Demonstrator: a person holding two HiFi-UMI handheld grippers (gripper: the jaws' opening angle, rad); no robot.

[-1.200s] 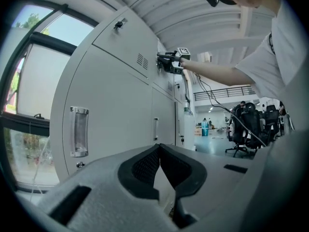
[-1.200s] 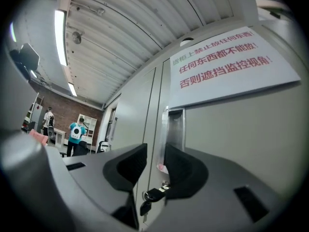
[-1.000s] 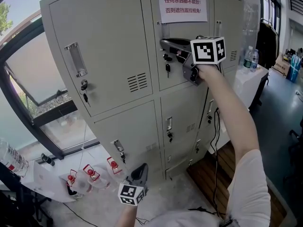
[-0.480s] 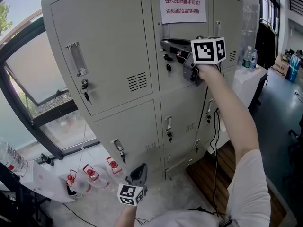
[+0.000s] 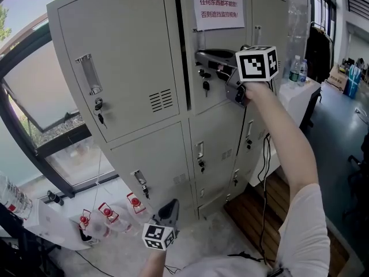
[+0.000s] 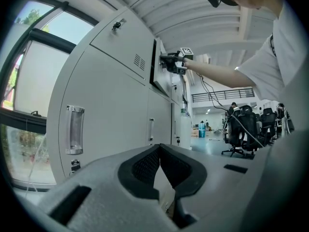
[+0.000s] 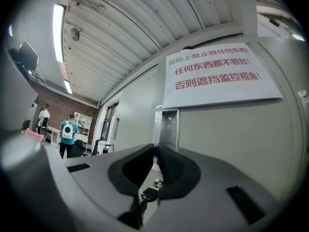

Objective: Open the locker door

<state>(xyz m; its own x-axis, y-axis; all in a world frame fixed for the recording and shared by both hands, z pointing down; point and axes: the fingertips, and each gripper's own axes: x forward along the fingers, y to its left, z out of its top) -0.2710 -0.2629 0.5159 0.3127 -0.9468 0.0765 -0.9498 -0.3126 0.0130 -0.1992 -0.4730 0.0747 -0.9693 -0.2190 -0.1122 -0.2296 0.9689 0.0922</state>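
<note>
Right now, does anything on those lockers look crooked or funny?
Yes. The upper middle locker door, the one with the paper sign, stands ajar: a dark gap runs down its left edge, while neighbouring doors sit flush. The right hand-held gripper is clamped on its handle.

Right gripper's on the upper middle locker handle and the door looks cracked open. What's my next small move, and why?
Probably draw the right gripper a little toward yourself. Its jaws are closed on the door handle, and a dark gap shows along the locker door's left edge, so it seems unlatched and should swing out from that side.
</note>
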